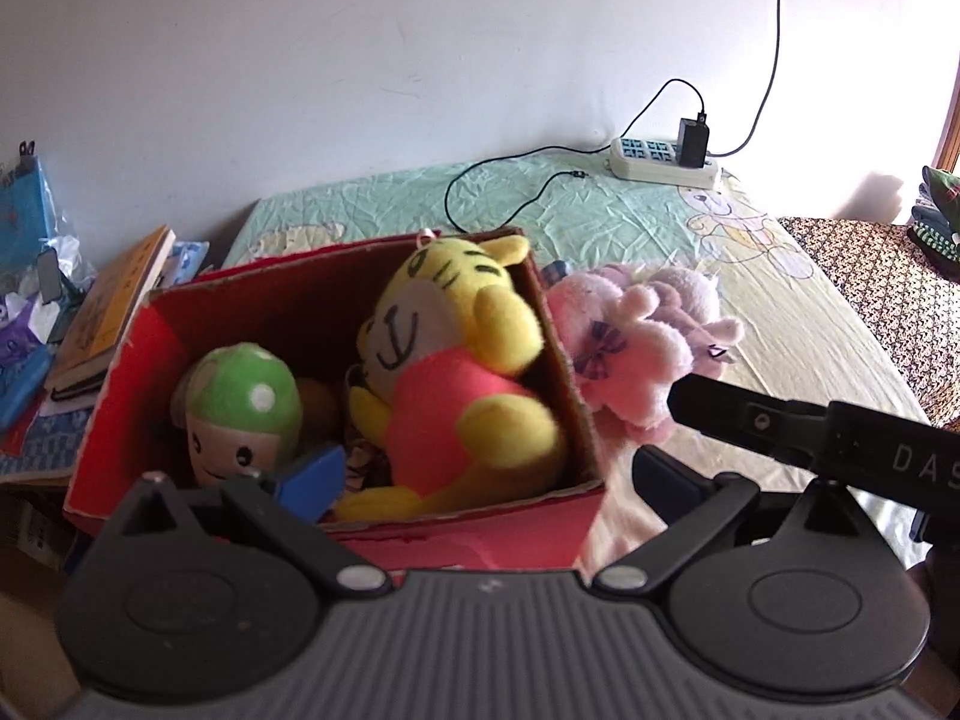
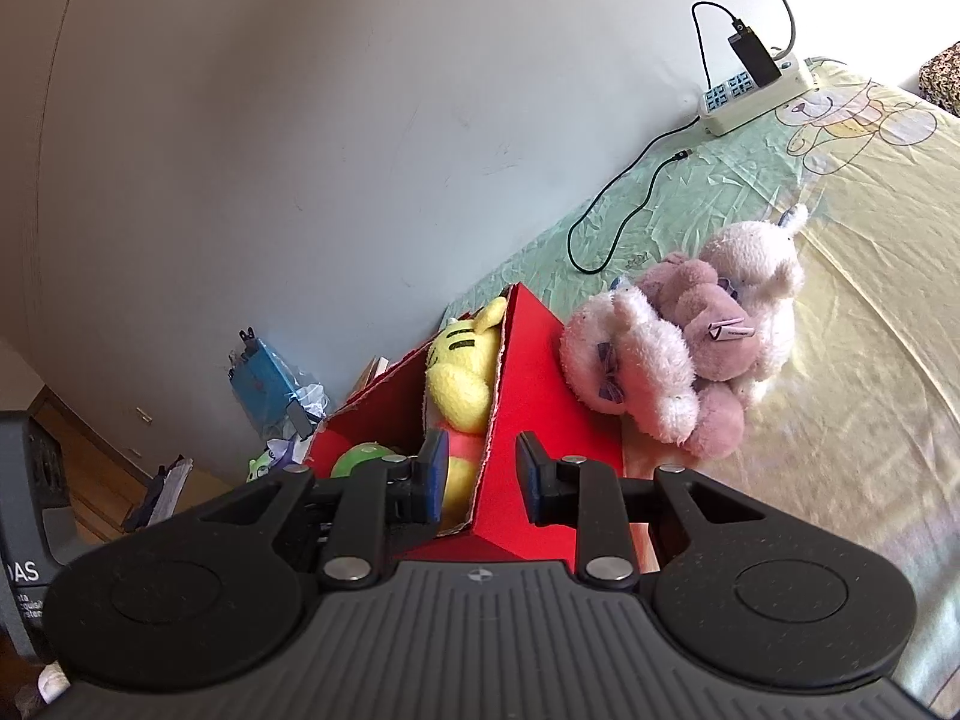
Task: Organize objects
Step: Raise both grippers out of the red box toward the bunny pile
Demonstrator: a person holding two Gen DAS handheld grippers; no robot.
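The left wrist view is looking down into the red box (image 1: pixel 150 360) on the bed (image 1: pixel 780 312), showing a yellow tiger plush (image 1: pixel 456 360) and a green-capped mushroom plush (image 1: pixel 240 414) inside. The right wrist view is showing the box wall edge-on and the pink plush pile (image 2: pixel 678 348) lying just beside it. The left gripper (image 1: pixel 486 474), tilting downward, has its jaws spread wide over the box. The right gripper (image 2: pixel 480 474) is straddling the wall, jaws slightly apart, pinching nothing.

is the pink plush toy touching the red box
Touching. In the right wrist view the pink plush toy leans its rounded end against the red box side wall, no bedsheet visible between them there.
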